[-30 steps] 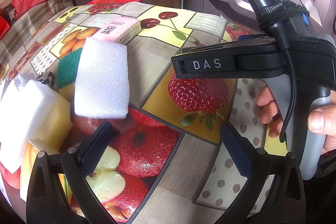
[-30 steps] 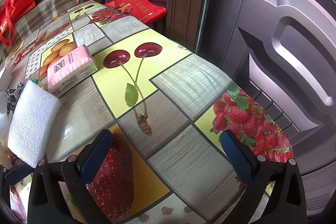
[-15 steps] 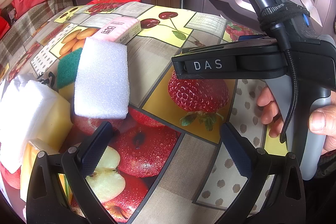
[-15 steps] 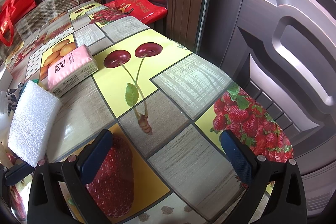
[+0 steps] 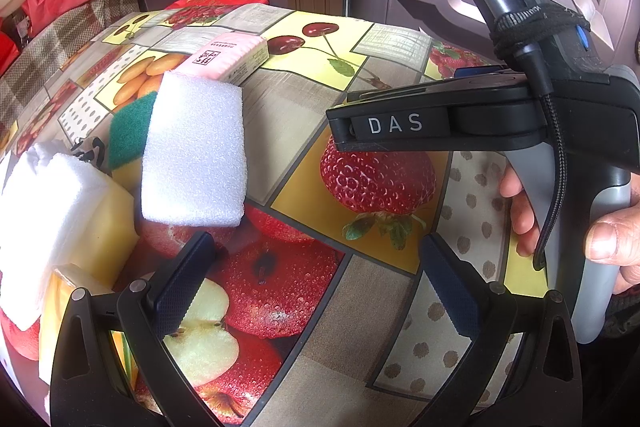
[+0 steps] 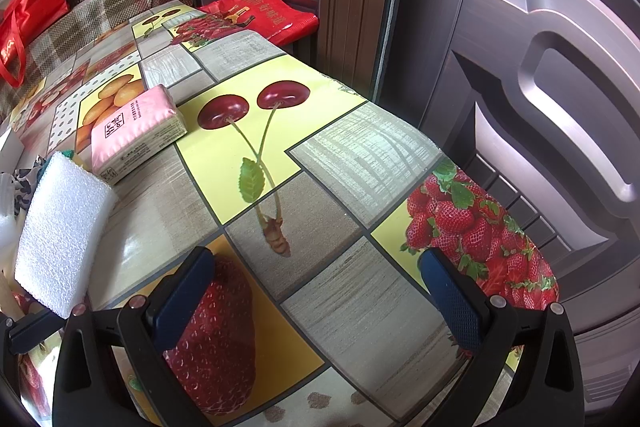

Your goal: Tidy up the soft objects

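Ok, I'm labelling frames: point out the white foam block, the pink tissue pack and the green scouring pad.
white foam block [image 5: 194, 151]: left wrist view, middle of its top face.
pink tissue pack [image 6: 134, 129]: right wrist view, its pink top.
green scouring pad [image 5: 128, 131]: left wrist view, exposed green part.

One white foam sponge [image 5: 194, 155] lies on the fruit-print tablecloth [image 5: 288, 115], left of the middle. One pink tissue pack [image 5: 228, 57] sits just beyond it, farther from the camera. One green scouring pad [image 5: 128, 131] with a yellow underside shows partly beneath the sponge's left edge. At the near left is one yellow sponge [image 5: 114, 227], with a white block [image 5: 48, 215] lying over it; whether that block is one piece or several cannot be told. Two handheld grippers are counted: the left gripper [image 5: 316, 279] and the right gripper [image 6: 316, 291]. One hand [image 5: 600, 227] shows at the right. Two red bags [image 6: 24, 23] rest at the far left, and one more red bag [image 6: 264, 15] lies beyond the table's far end.
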Motion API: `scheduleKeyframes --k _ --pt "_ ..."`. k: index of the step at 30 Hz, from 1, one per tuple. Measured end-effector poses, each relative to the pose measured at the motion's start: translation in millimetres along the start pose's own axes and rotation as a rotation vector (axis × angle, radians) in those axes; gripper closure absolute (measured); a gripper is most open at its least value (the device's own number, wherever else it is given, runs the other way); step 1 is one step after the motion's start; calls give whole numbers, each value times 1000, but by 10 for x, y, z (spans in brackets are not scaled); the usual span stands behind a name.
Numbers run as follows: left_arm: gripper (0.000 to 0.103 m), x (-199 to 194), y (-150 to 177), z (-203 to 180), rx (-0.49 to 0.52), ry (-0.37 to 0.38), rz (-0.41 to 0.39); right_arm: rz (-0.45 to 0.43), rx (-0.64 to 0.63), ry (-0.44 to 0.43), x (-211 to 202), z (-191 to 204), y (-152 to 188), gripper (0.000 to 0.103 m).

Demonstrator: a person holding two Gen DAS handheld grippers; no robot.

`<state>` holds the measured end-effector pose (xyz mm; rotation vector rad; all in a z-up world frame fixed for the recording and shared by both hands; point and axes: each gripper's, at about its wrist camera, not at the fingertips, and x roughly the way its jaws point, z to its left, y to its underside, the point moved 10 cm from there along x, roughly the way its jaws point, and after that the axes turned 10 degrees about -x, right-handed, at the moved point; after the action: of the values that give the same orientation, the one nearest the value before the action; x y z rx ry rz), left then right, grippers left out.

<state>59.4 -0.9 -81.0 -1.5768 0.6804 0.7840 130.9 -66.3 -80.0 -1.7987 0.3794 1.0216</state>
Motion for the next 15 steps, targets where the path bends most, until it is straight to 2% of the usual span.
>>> scheduleKeyframes --k 6,8,12,15 --pt "1 -22 16 10 -23 -16 -1 0 -1 1 -6 9 4 0" --pt "1 -114 24 -18 -36 2 -30 0 -1 0 -4 7 3 0" --pt "1 -609 -79 36 -99 45 -200 -12 -10 -27 -26 42 -4 0" --pt "0 -1103 -79 355 -202 -12 -329 -45 13 -80 -90 7 -15 0"
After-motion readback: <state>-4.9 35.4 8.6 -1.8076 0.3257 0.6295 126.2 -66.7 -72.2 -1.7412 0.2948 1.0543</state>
